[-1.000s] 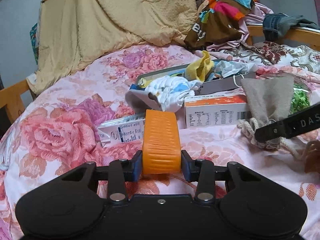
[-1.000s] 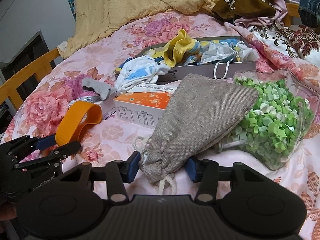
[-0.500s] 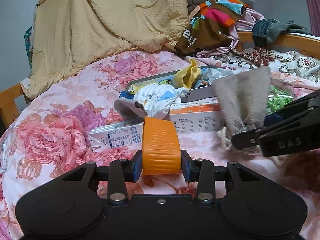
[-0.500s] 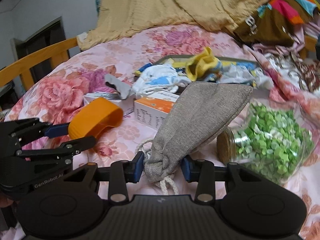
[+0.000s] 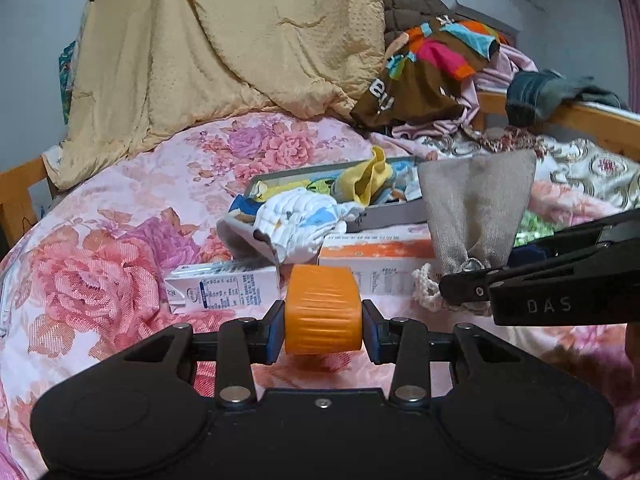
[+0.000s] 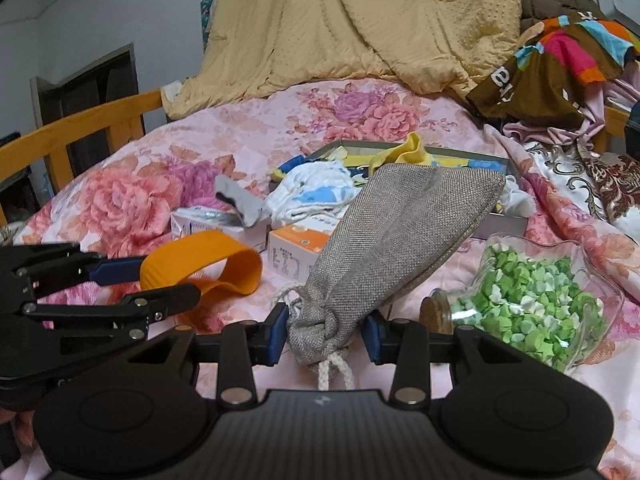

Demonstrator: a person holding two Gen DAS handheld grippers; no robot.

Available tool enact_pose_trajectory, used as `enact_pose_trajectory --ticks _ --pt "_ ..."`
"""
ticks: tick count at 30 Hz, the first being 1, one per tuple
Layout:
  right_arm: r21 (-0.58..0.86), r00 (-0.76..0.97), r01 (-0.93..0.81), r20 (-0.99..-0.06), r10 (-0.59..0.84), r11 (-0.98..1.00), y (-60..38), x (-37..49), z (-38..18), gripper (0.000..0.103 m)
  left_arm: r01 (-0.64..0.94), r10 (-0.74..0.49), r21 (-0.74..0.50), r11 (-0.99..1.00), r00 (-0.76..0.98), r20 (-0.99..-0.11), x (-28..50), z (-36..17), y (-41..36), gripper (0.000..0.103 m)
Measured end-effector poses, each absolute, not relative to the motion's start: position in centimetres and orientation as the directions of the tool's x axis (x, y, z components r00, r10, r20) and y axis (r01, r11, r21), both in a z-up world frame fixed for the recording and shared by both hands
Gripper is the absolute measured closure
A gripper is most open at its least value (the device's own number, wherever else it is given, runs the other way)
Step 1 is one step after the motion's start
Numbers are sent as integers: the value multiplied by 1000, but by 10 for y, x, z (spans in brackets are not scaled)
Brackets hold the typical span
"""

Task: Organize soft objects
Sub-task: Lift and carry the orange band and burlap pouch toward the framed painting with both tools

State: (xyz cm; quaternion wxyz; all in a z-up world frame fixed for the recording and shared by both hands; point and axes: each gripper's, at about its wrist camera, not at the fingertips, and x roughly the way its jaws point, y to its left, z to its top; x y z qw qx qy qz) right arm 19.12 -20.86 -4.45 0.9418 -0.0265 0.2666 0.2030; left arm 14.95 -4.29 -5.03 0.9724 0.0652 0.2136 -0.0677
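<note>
Left gripper [image 5: 323, 334] clamped on orange band [image 5: 322, 308], right gripper [image 6: 325, 334] just tightened on burlap pouch [image 6: 396, 236]: lift steadily, clear of star jar [image 6: 532, 304].

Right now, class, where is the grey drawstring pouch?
In the right wrist view, the grey drawstring pouch is clamped at its neck by the right gripper, left of the jar of green bits.

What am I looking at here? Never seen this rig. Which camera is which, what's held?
No robot: a person carries a hand-held gripper in each hand, each with a fisheye camera looking along its fingers. The left view shows the left hand-held gripper clamping an orange band. The right view shows the right hand-held gripper, whose jaws have just been closing, pinching the neck of a grey drawstring pouch. Both are over a floral bedspread strewn with a tray of socks, small cartons and a jar of green paper stars.
</note>
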Motion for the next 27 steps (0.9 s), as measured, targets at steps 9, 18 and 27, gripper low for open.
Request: enact_pose_trajectory --ticks 9,18,27 --pt "101 803 -375 -461 378 921 -229 186 -28 61 164 -112 105 981 915 -387 144 -29 -67 62" --pt "164 826 -331 -425 370 929 -259 182 -10 60 159 -130 42 986 911 -392 144 -11 -88 62" --pt "233 826 -306 -417 379 923 -284 182 1 60 121 -143 -78 990 877 -460 150 -10 -92 62"
